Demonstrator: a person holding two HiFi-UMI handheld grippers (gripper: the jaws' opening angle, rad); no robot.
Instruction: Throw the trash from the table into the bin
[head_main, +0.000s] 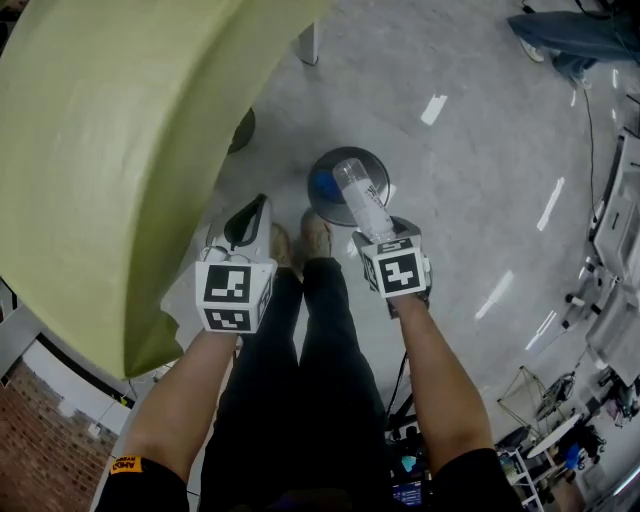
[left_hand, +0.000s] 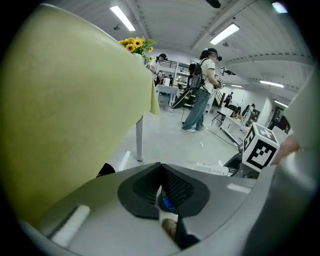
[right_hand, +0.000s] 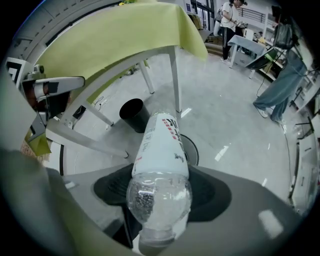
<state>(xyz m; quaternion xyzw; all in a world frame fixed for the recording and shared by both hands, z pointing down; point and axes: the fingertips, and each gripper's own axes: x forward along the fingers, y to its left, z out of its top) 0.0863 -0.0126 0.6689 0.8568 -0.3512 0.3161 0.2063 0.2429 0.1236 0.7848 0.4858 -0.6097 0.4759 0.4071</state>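
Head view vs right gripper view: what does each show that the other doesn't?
Head view only: the person's legs and shoes, and a blue item inside the bin.
Right gripper view only: the clear base of the bottle end-on between the jaws, and a person standing at a desk in the background.
Both: the bottle held in the right hand-held gripper and pointing at the bin, plus the yellow-green tablecloth.

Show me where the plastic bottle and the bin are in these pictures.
plastic bottle (right_hand: 161, 145): right gripper view, on its white label.
bin (head_main: 346, 152): head view, on its far rim.
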